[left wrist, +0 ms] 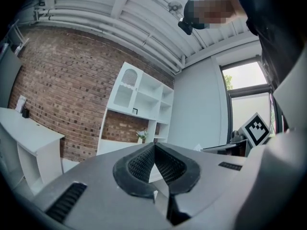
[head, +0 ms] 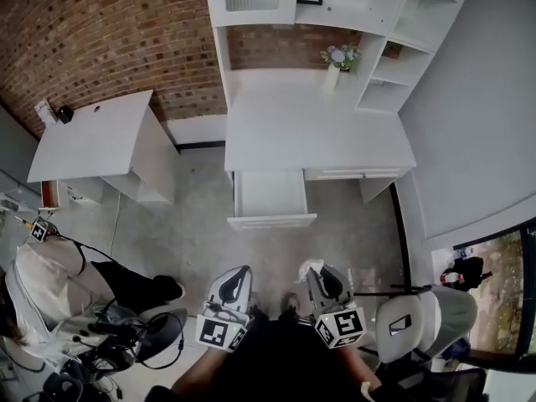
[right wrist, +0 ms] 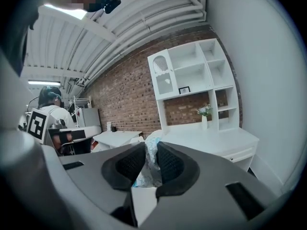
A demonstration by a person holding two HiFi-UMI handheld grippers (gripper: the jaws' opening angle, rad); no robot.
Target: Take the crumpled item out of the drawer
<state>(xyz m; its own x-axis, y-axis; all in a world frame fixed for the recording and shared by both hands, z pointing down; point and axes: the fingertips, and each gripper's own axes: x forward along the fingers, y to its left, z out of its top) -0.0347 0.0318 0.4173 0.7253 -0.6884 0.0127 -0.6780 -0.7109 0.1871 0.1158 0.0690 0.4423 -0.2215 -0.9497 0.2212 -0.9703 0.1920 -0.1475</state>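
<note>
In the head view the white desk's drawer (head: 272,219) stands pulled open, and its inside looks bare. Both grippers are held low near my body, well in front of the drawer. My right gripper (head: 315,270) is shut on a crumpled white item (head: 306,267). In the right gripper view that crumpled item (right wrist: 152,153), white with pale blue, is pinched between the two dark pads (right wrist: 128,166) and sticks out past the tips. My left gripper (head: 242,272) is shut. Its pads (left wrist: 142,164) meet at the tip with nothing between them.
The white desk (head: 310,132) with a shelf unit stands against a brick wall and carries a vase of flowers (head: 338,58). A second white table (head: 92,136) is at the left. A grey chair (head: 423,316) stands at my right. At the lower left a person (head: 38,296) sits by cables.
</note>
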